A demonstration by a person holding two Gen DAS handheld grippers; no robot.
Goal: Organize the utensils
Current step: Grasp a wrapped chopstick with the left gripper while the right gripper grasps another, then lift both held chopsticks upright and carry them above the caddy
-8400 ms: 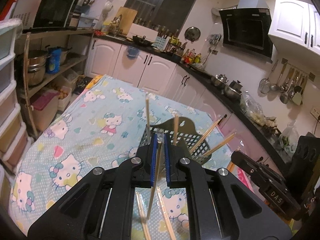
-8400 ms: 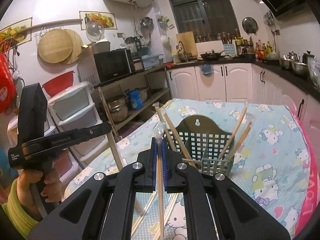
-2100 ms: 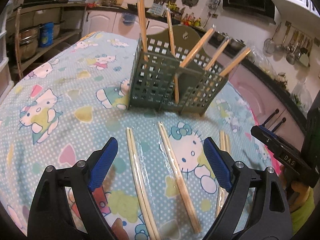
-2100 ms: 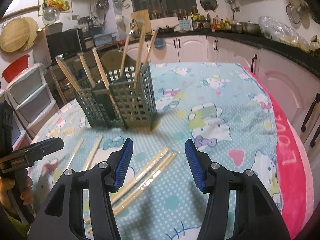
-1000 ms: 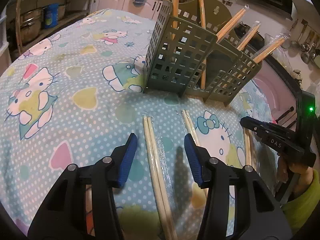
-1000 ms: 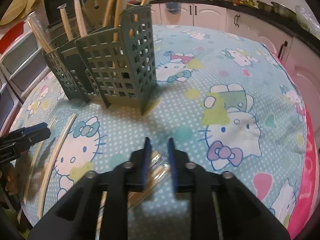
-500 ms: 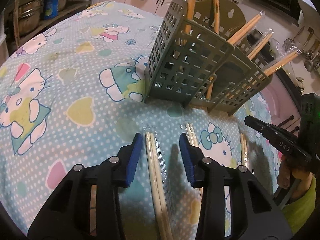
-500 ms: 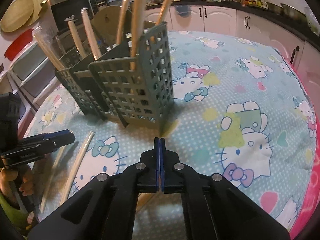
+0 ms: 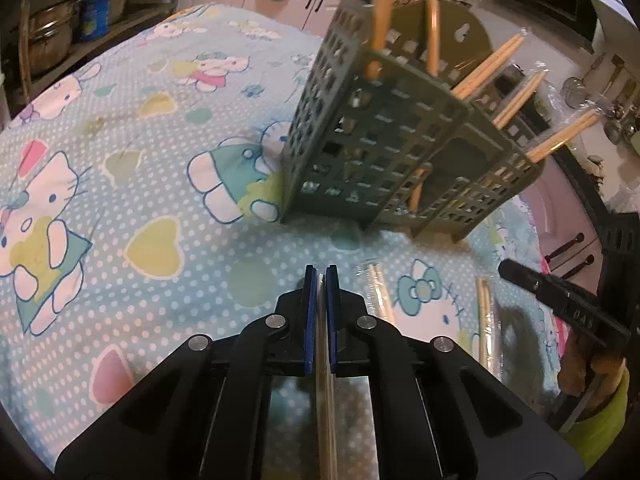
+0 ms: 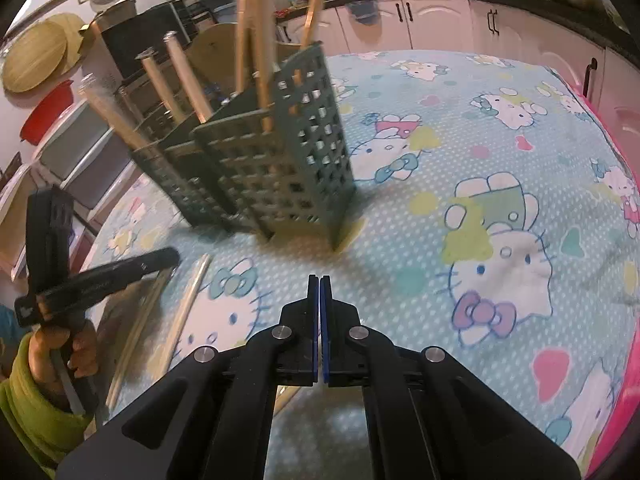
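Note:
A dark green mesh utensil holder [image 9: 384, 148] stands on the Hello Kitty tablecloth [image 9: 120, 168] with several wrapped chopstick pairs upright in it; it also shows in the right wrist view [image 10: 272, 168]. My left gripper [image 9: 320, 276] is shut on a wrapped chopstick pair [image 9: 325, 380] lying low over the cloth, just in front of the holder. My right gripper [image 10: 319, 282] is shut with its pads together; a pale strip under its body hints at a chopstick pair, but I cannot tell whether it is held.
More wrapped chopstick pairs lie on the cloth [image 9: 378, 292] [image 9: 486, 320] [image 10: 188, 300]. The other hand's gripper shows at the right in the left wrist view [image 9: 560, 304] and at the left in the right wrist view [image 10: 96, 276]. The table's pink edge [image 10: 624, 360] is at the right.
Both grippers dropped from open above the cloth to low in front of the holder. The right one shut first; the left one has now shut on a chopstick pair.

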